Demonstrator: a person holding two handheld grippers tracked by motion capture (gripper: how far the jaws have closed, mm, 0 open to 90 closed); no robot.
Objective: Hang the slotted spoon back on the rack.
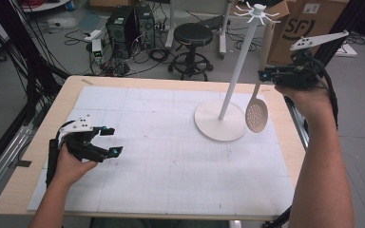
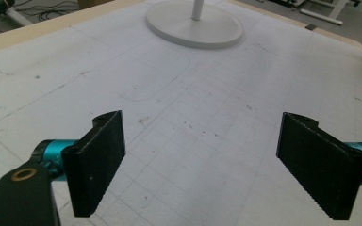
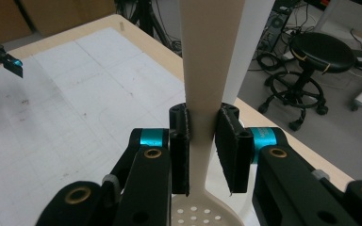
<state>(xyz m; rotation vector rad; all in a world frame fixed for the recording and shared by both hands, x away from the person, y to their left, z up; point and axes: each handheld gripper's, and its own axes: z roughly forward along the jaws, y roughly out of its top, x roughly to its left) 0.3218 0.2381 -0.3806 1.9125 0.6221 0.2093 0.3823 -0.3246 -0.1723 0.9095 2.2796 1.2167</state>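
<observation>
Item: slotted spoon [image 1: 257, 113], handle clamped in right gripper [image 3: 202, 155] beside rack [image 1: 237, 71]; left gripper [image 2: 202, 160] open, idle. Risk: spoon pivots between pads, knocks pole, misses hook.

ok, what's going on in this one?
A person works with a gripper in each hand. The right gripper is shut on the handle of a cream slotted spoon, holding it in the air beside the white hook stand, bowl end down. The left gripper rests open, low over the gridded mat, holding nothing.
</observation>
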